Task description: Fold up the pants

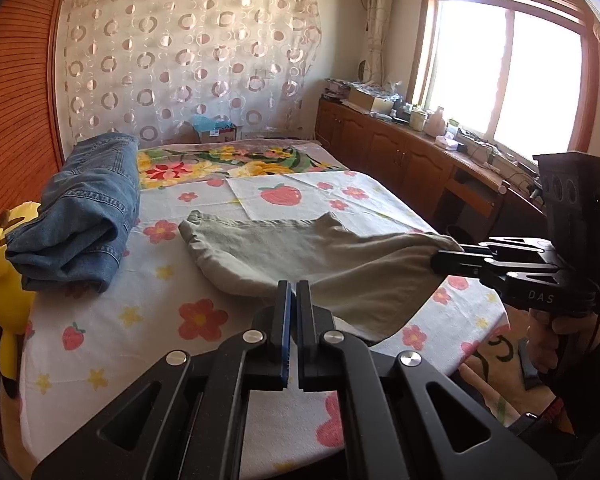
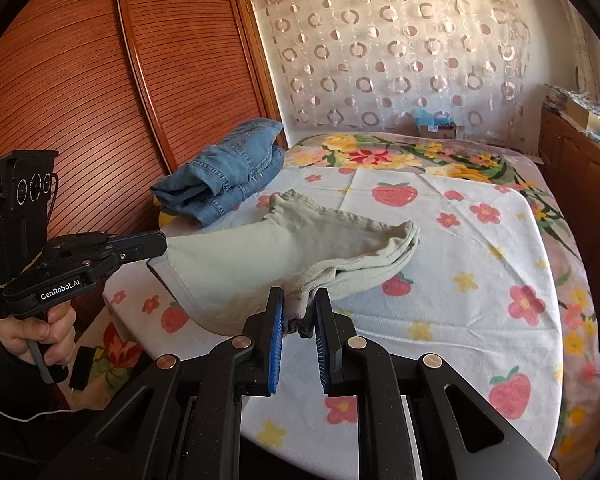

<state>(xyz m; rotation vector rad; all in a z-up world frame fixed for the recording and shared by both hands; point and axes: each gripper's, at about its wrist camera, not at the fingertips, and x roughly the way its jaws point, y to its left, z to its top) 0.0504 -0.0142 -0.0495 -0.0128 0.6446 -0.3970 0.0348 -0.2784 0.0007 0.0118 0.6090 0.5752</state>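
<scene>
Gripping pale pants [image 2: 284, 248] — right gripper's [image 2: 298, 312] bite shows only there.

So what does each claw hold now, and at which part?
Both hold the grey-green pants: the right claw pinches a bunched edge at the near end, the left claw an edge on the other side.

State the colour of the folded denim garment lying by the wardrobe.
Faded blue folded denim jeans, clearest in the right wrist view.
</scene>
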